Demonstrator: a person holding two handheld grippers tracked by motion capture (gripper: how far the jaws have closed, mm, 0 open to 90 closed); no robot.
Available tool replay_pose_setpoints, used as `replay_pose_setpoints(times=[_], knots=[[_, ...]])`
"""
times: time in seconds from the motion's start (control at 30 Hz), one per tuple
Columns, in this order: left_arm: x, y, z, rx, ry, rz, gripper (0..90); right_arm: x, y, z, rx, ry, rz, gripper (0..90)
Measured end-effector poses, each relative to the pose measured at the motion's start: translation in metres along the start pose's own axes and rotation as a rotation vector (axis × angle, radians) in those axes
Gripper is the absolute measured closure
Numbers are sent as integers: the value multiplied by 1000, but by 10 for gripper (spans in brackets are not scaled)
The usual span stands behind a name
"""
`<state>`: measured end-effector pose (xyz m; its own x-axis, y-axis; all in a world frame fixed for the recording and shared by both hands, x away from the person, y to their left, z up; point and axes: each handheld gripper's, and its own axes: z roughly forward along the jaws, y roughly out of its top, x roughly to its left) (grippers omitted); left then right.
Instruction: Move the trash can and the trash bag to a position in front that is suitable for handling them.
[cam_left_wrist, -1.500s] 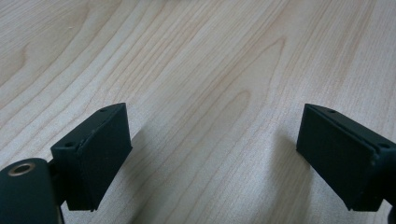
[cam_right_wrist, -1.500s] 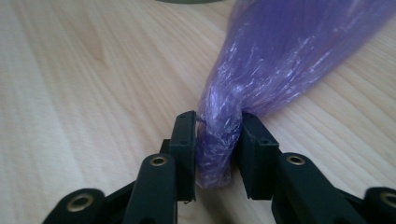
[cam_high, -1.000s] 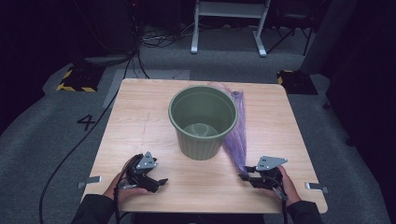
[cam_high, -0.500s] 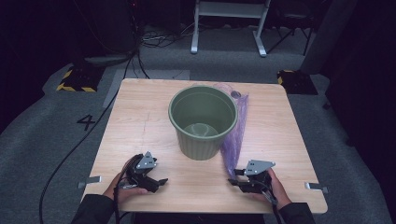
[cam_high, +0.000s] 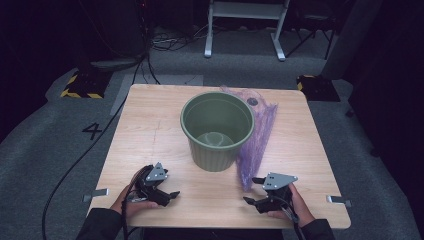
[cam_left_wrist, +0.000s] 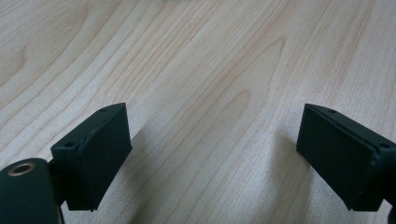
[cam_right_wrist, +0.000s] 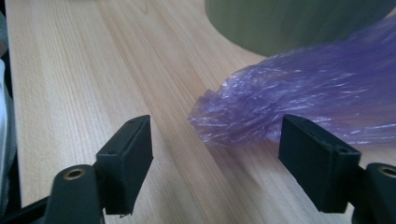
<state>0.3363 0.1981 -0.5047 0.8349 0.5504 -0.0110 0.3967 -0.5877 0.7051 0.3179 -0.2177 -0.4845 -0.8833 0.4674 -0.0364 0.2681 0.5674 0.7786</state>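
Observation:
A green plastic bucket (cam_high: 217, 127) stands upright in the middle of the wooden table (cam_high: 150, 130). A crumpled purple plastic bag (cam_high: 256, 142) lies along its right side, its near end close to my right gripper (cam_high: 251, 190). In the right gripper view the bag's end (cam_right_wrist: 280, 102) lies just ahead of my right gripper (cam_right_wrist: 217, 126), partly between the jaws. The jaws have just been opening and the pads do not press on the bag. The bucket's wall (cam_right_wrist: 289, 23) rises behind. My left gripper (cam_high: 170, 196) rests at the front left, open (cam_left_wrist: 215, 121) over bare wood.
Both hands sit near the table's front edge. Metal clips (cam_high: 95, 192) stick out at the front corners. A small dark disc (cam_high: 252, 101) lies on the table behind the bag. Cables and a stand's legs (cam_high: 240, 30) are on the floor beyond.
My right gripper has slid left along the front edge to the bag's near end, and its jaws stand wider apart. The left gripper has stayed put.

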Motion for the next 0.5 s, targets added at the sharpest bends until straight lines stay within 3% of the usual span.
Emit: replay_pose_setpoints(times=[0.03, 0.37, 0.5], knots=[[0, 0, 0, 0, 0, 0, 96, 0, 1, -7, -12, -19, 2, 218], [0, 0, 0, 0, 0, 0, 96, -2, 6, -28, -64, -82, -5, 215], [0, 0, 0, 0, 0, 1, 96, -12, 9, -30, -76, -127, 11, 225]])
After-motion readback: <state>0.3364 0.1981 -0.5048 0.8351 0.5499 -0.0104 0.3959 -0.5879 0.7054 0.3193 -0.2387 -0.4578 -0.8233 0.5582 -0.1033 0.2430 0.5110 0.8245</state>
